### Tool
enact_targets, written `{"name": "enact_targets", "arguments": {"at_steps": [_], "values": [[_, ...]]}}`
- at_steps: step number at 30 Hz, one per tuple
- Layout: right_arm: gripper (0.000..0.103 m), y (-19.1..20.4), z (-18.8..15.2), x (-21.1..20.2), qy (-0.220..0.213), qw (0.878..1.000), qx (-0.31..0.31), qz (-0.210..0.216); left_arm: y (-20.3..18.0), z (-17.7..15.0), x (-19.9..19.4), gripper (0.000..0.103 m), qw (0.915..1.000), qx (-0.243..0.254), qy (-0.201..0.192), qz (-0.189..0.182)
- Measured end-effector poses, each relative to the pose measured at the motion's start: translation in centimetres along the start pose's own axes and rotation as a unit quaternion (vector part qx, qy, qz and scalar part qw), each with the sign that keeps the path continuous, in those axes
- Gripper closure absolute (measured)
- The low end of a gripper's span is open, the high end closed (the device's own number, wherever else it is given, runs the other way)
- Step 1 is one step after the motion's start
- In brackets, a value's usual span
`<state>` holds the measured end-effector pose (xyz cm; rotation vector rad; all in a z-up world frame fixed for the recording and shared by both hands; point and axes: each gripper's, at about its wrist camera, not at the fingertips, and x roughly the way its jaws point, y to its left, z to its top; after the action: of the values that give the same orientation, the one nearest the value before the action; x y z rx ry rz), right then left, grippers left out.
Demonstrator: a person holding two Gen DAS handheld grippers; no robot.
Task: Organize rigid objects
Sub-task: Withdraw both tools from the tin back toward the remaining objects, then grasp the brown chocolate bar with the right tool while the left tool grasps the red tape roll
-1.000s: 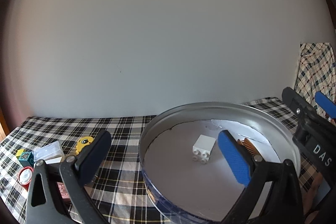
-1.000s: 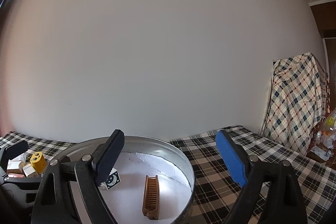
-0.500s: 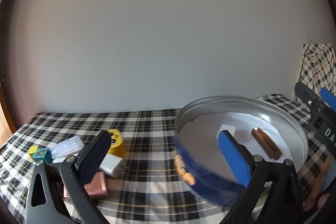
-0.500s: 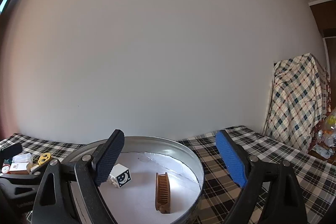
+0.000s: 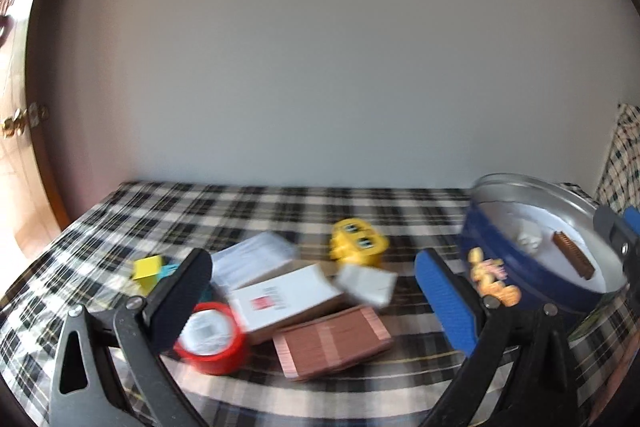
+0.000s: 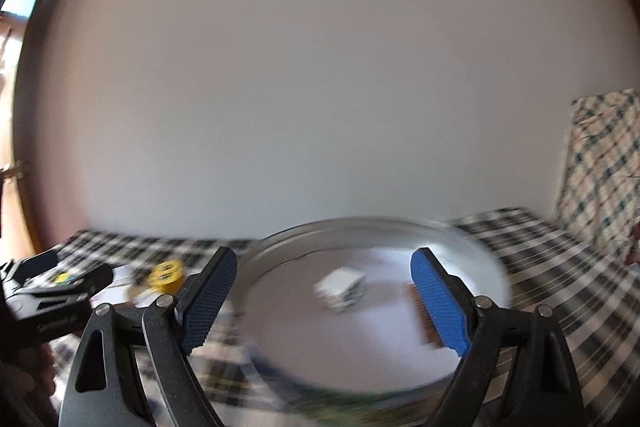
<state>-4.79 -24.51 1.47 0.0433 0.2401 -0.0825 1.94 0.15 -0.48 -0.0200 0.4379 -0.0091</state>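
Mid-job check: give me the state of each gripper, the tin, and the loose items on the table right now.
left gripper: open, empty
right gripper: open, empty
round tin: lidless, holding a white block and a brown comb
red tape roll: lying flat on the table
white box: flat, leaning on neighbours
brown card pack: flat
yellow toy: upright, outside the tin

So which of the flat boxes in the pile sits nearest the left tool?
The reddish-brown flat box, lying at the front of the pile between the open left tool fingers; the white red-labelled box lies behind it.
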Motion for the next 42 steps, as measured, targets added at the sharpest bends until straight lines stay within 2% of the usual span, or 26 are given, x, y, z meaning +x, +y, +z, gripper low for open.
{"name": "enact_targets", "arguments": {"at_steps": [3, 7, 9, 12, 14, 17, 21, 26, 27, 29, 33, 35, 37, 40, 42], "values": [[0.013, 2.6, -0.2, 0.4, 0.017, 0.999, -0.012, 0.026, 2.6, -0.3, 0.4, 0.000, 0.9996, -0.001, 0.026, 0.008], [0.013, 6.4, -0.8, 1.5, 0.065, 0.994, -0.022, 0.088, 5.7, -0.6, 0.9, 0.000, 0.9987, -0.004, 0.048, 0.017], [0.013, 8.3, -1.1, 2.6, 0.102, 0.987, -0.026, 0.123, 7.4, -0.6, 1.1, 0.000, 0.9982, -0.009, 0.050, 0.031], [0.013, 11.0, -1.7, 4.4, 0.158, 0.977, -0.034, 0.141, 9.9, -0.5, 1.3, 0.000, 0.9968, -0.030, 0.052, 0.052], [0.013, 12.7, -2.3, 5.8, 0.198, 0.966, -0.043, 0.161, 11.7, -0.3, 1.4, 0.000, 0.9956, -0.057, 0.053, 0.052], [0.013, 15.6, -3.1, 7.0, 0.235, 0.953, -0.076, 0.177, 14.1, -0.3, 1.4, 0.000, 0.9912, -0.103, 0.065, 0.052], [0.013, 18.9, -4.5, 8.4, 0.271, 0.941, -0.121, 0.163, 15.7, -0.6, 1.7, 0.000, 0.9858, -0.143, 0.079, 0.039], [0.013, 20.8, -6.0, 10.7, 0.323, 0.926, -0.140, 0.139, 14.8, -0.8, 2.2, 0.001, 0.9884, -0.109, 0.093, 0.051], [0.013, 20.5, -6.0, 10.8, 0.324, 0.926, -0.129, 0.147, 14.6, -0.8, 2.2, 0.000, 0.9887, -0.103, 0.097, 0.049], [0.025, 19.9, -6.0, 11.1, 0.328, 0.923, -0.118, 0.159, 14.1, -0.9, 2.4, 0.000, 0.9894, -0.092, 0.107, 0.034], [0.025, 18.9, -6.2, 10.3, 0.325, 0.920, -0.126, 0.181, 13.0, -1.2, 2.6, 0.001, 0.9897, -0.060, 0.129, -0.014], [0.025, 17.2, -5.9, 9.2, 0.314, 0.920, -0.104, 0.210, 12.4, -1.3, 2.5, 0.001, 0.9890, -0.045, 0.135, -0.043], [0.025, 15.6, -5.2, 7.9, 0.294, 0.924, -0.091, 0.226, 11.5, -1.4, 2.6, 0.001, 0.9873, -0.024, 0.143, -0.064], [0.025, 13.9, -5.0, 6.1, 0.264, 0.933, -0.110, 0.217, 9.6, -1.9, 2.6, 0.001, 0.9842, 0.016, 0.155, -0.084], [0.025, 12.5, -4.5, 5.3, 0.245, 0.940, -0.109, 0.209, 8.3, -2.3, 2.8, 0.002, 0.9824, 0.050, 0.160, -0.082]]}}
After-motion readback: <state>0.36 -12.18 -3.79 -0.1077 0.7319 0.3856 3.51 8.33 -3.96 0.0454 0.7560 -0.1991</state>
